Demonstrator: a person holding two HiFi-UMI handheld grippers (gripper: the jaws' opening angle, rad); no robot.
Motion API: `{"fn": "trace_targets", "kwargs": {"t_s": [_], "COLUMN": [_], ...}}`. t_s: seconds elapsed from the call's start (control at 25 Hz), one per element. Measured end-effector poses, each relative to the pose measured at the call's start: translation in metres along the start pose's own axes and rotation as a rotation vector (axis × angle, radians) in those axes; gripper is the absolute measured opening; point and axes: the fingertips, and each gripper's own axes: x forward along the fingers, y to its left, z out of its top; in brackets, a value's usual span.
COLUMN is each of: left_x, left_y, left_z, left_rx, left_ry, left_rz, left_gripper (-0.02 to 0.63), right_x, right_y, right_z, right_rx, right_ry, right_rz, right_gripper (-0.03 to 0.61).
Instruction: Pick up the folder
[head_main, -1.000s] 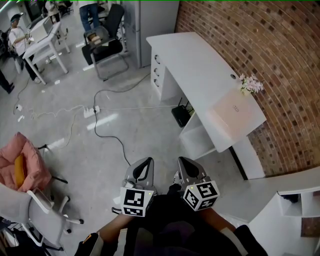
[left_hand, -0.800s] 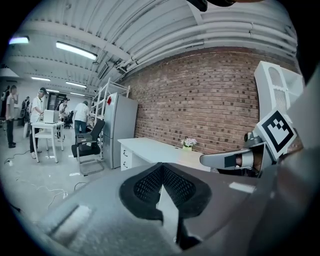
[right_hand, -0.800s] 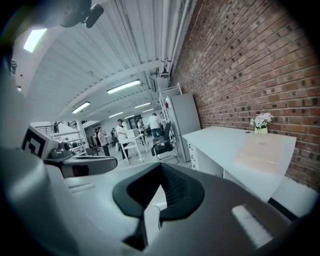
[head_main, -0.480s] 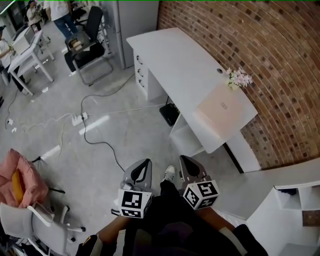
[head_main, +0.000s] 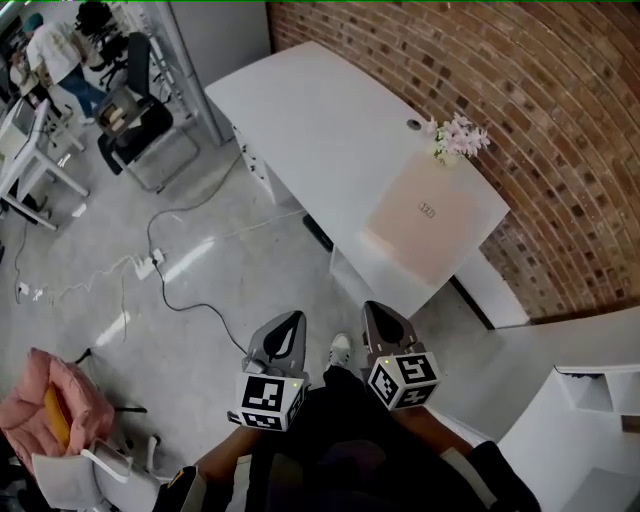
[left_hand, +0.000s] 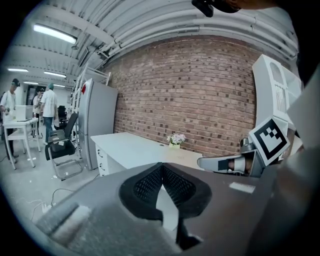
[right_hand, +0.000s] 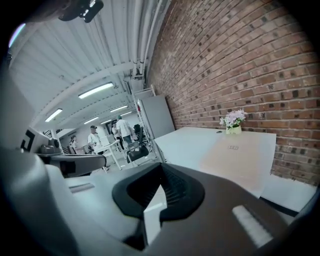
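A pale pink folder lies flat on the near end of a white desk by the brick wall. In the right gripper view the folder shows ahead on the right. Both grippers hang in front of the person, over the floor and short of the desk. My left gripper is shut with nothing in it. Beside it my right gripper is shut and empty too. In the left gripper view the jaws meet at their tips, and the right gripper shows at the right.
A small pot of pink flowers stands on the desk just beyond the folder. A power strip and cable trail across the floor. A black chair and people at tables are far left. White shelving stands at the right.
The person has walked toward the desk with both grippers. The desk and folder have come nearer and shifted left in the head view. Both grippers stay shut.
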Motion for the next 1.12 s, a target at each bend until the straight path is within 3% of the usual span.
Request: {"fn": "trace_targets", "kwargs": {"t_s": [0.24,0.68,1.12], "left_x": [0.066,0.154,0.256], "left_y": [-0.022,-0.052,-0.053], "left_z": [0.026,0.042,0.026], "left_rx": [0.024,0.044,0.090], "left_ry": [0.032,0.085,0.210], "left_rz": [-0.063,-0.170,-0.315], "left_gripper": [-0.003,-0.003,-0.003], "right_x": [0.020,0.025,0.053], "right_y": [-0.065,-0.147,-0.211], "right_z": [0.029,0.046,0.040], "right_rx": [0.039,0.072,0.122], "right_ry": [-0.041,-0.050,0.009], "right_rz": [-0.067,-0.192,-0.375], "right_gripper": [0.002,0.002,0.002]}}
